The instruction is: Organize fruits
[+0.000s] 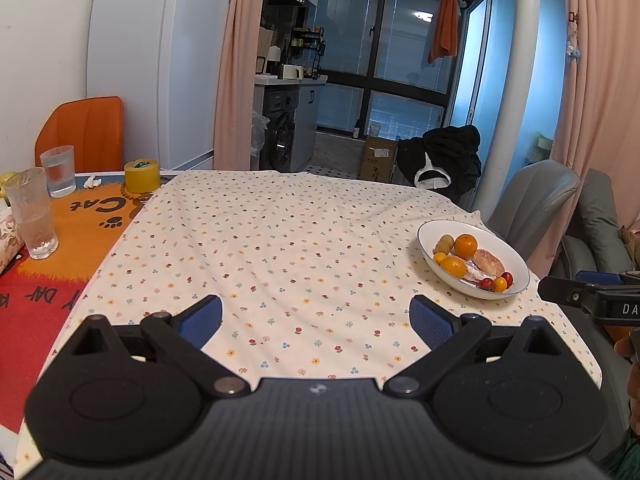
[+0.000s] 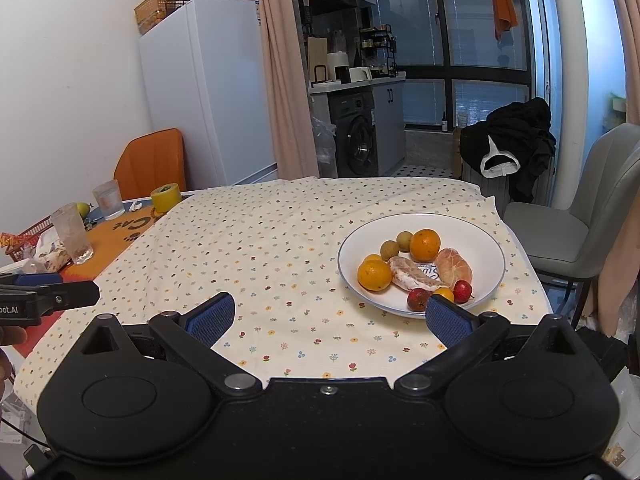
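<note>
A white plate [image 2: 486, 248] [image 1: 516, 258] sits on the floral tablecloth [image 2: 280, 240] at the right side of the table. It holds two oranges [image 2: 425, 245], peeled citrus segments [image 2: 454, 268], two small brown round fruits [image 2: 390, 250], red berries [image 2: 462, 291] and small yellow fruits. My right gripper [image 2: 330, 314] is open above the cloth, its right finger [image 2: 450, 318] just in front of the plate's near rim. My left gripper [image 1: 316, 318] is open over the bare cloth, well left of the plate. Nothing is held.
On the orange mat at the left stand two drinking glasses [image 1: 34, 214], a yellow tape roll [image 1: 142, 176] and a snack clutter [image 2: 44, 252]. An orange chair [image 1: 84, 132] and a fridge are behind; a grey chair [image 2: 580, 216] stands at the right.
</note>
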Demonstrator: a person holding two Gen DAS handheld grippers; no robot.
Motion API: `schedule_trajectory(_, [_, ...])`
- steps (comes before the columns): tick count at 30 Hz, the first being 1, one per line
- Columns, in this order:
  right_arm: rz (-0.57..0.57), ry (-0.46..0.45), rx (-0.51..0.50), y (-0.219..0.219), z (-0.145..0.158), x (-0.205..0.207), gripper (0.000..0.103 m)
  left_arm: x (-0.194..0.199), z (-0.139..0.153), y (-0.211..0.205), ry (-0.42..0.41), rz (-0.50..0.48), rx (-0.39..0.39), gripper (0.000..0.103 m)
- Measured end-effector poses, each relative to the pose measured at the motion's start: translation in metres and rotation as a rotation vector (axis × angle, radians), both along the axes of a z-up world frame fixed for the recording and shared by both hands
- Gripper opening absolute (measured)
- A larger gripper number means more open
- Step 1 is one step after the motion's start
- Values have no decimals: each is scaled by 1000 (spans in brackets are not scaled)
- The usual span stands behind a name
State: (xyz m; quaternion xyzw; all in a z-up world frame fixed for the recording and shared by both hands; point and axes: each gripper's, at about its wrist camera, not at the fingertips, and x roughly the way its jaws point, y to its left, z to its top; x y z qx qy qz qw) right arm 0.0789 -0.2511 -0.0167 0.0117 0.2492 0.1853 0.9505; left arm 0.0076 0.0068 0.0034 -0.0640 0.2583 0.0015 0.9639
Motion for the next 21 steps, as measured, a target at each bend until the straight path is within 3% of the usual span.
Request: schedule_trajectory(21, [3,0,-6,1,-2,0,103,1,-1,0,2,3,-2,99])
